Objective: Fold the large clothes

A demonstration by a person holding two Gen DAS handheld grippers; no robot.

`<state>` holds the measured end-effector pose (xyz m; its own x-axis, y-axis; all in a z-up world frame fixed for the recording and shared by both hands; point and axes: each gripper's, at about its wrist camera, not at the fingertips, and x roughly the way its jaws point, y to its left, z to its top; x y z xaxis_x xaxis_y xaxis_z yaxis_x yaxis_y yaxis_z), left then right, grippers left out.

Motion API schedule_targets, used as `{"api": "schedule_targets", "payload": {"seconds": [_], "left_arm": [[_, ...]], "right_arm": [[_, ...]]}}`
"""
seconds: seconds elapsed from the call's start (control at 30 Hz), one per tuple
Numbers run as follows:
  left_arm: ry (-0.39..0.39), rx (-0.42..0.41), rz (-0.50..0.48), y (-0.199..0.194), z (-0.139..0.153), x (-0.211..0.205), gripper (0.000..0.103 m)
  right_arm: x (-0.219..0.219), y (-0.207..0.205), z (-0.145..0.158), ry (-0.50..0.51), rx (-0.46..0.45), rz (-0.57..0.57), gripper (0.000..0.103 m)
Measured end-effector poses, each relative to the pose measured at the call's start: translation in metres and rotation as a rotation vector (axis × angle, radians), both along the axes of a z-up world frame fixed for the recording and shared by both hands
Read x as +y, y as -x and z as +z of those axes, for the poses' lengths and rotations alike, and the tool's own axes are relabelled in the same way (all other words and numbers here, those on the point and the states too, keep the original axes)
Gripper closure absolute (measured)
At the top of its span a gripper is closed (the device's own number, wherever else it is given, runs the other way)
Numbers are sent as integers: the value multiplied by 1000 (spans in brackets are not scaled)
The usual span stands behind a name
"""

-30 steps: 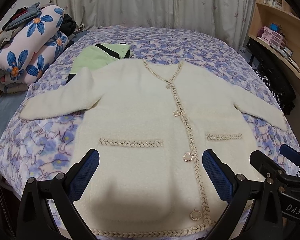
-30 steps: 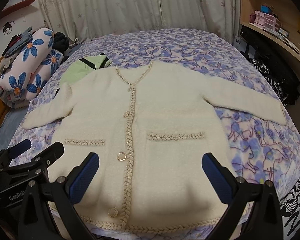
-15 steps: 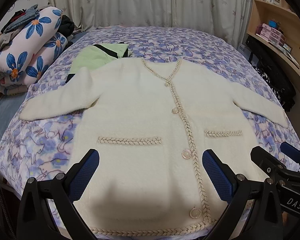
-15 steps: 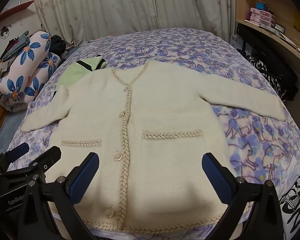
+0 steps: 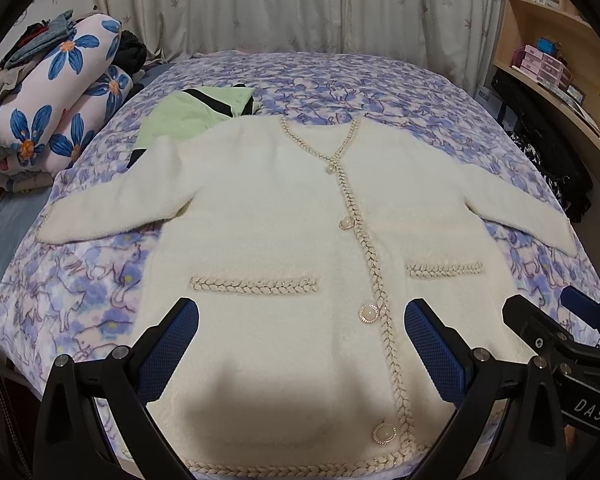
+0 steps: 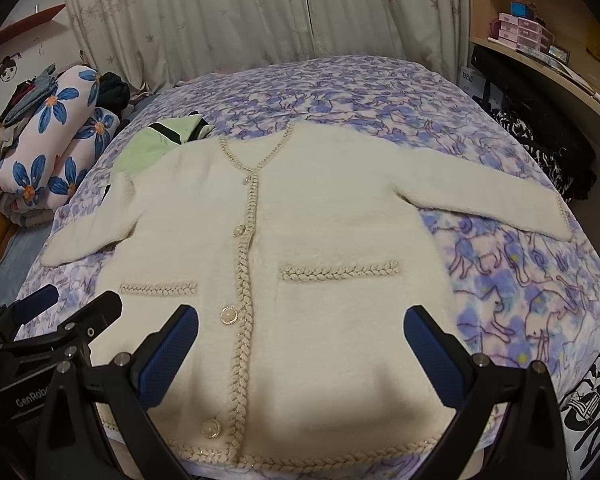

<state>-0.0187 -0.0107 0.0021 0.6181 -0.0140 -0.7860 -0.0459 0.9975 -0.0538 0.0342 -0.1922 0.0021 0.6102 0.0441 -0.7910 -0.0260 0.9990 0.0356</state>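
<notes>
On the far left a rolled floral quilt (image 5: 56, 108) sits off the bed edge, and a folded green garment (image 5: 188, 114) lies partly under the cardigan's shoulder. The cream cardigan (image 5: 284, 216) is spread face up and buttoned on the purple bedspread (image 5: 72, 300), both sleeves out flat, hem nearest the grippers.

The left gripper (image 5: 300, 344) hovers above the lower hem with its 2 blue pads wide apart, holding nothing. The right gripper (image 6: 300, 344) is just as spread and empty over the right pocket (image 6: 340, 272).

No fold looks started. A good first step is probably the sleeves: pinch the left cuff (image 5: 50, 226) and shoulder, lay the sleeve across the chest, then mirror it with the right cuff (image 6: 556, 216). The fleece looks thick and soft, so take a deep bite and lift before carrying, or the body may drag and wrinkle. Keep the left fold clear of the green garment.
</notes>
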Motion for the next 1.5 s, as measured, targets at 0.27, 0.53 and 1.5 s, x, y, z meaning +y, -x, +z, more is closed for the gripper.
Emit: {"api": "schedule_targets", "payload": {"seconds": [0.27, 0.53, 1.5], "left_arm": [[0, 25, 5, -23, 1, -9, 1], [-8, -22, -12, -42, 12, -29, 1], [-48, -181, -158, -196, 43, -194, 1]], "right_arm": [[-21, -16, 0, -26, -11, -8, 0], [-44, -35, 7, -44, -44, -14, 0], [-256, -116, 33, 73, -208, -428, 0]]}}
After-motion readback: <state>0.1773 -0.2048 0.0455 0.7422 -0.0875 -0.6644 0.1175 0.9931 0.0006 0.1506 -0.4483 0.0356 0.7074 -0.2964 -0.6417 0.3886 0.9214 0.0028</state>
